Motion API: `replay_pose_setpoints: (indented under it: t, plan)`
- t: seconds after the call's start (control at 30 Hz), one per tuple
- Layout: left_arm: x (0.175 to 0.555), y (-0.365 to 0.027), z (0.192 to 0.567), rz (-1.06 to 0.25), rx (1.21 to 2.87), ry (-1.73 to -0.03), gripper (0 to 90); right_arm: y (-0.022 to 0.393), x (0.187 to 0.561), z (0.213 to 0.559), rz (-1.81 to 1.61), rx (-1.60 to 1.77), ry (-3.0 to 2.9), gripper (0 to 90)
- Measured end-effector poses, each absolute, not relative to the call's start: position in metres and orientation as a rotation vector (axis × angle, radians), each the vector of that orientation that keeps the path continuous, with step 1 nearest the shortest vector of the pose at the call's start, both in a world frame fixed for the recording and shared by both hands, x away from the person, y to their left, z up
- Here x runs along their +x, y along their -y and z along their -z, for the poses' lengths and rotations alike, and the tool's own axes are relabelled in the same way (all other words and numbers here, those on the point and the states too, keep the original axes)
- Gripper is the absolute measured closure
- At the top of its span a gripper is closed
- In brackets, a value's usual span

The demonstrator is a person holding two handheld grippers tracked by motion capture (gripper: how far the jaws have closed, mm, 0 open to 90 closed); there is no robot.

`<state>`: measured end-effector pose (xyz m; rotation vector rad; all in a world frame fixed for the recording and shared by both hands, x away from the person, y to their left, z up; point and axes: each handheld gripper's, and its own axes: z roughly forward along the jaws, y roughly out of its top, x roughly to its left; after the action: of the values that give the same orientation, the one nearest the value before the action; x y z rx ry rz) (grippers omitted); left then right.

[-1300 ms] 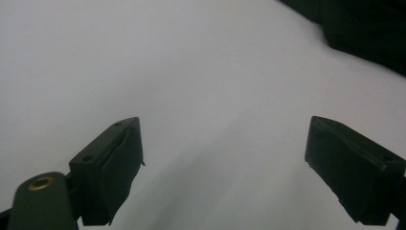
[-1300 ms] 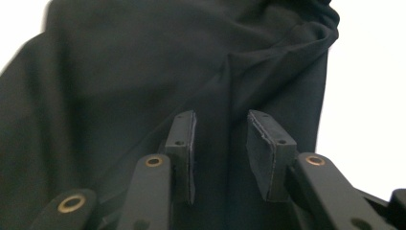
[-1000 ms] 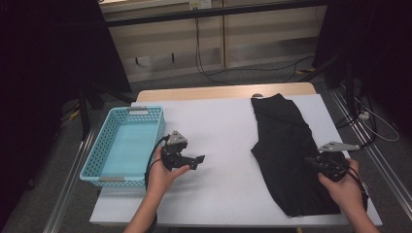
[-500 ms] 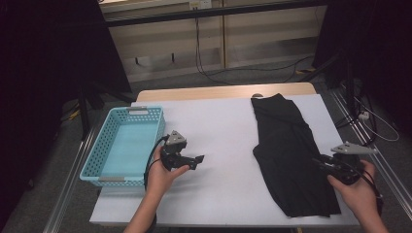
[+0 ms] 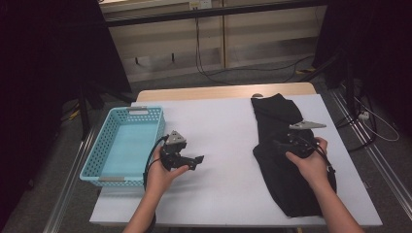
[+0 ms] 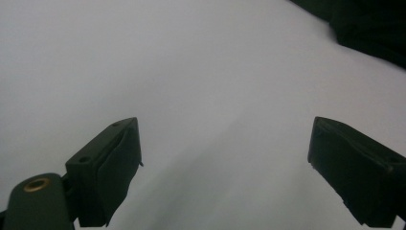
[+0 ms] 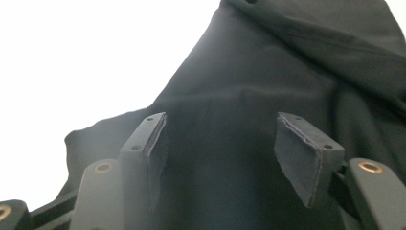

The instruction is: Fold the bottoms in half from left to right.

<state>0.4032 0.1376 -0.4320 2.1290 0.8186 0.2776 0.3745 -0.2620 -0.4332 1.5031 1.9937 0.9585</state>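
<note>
A: High view, biggest first: white desk (image 5: 228, 145), then a black garment (image 5: 279, 145) laid long down its right side, and a blue basket (image 5: 124, 145) at the left edge.

B: And the tools?

A: Right tool (image 5: 281, 144) sits over the middle of the garment. Its jaws have just been opening; in the right gripper view (image 7: 220, 158) they're apart with cloth below, nothing pinched.

B: Left one?

A: Left tool (image 5: 197, 160) is beside the basket, jaws wide over bare desk (image 6: 225, 158), holding nothing.
</note>
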Motion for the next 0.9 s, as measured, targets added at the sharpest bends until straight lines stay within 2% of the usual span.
replay_pose_setpoints:
  t: [0.57,0.83,0.9]
  plan:
    - [0.403,-0.14,0.431,-0.276,2.115,-0.825,10.5,0.227,0.443,0.449,-0.899,1.567,-1.921,33.8]
    - [0.405,-0.14,0.43,-0.269,2.104,-0.831,10.5,0.213,0.455,0.465,-0.809,1.53,-1.927,37.6]
    - [0.405,-0.14,0.431,-0.271,2.108,-0.825,10.5,0.216,0.456,0.466,-0.839,1.566,-1.915,42.8]
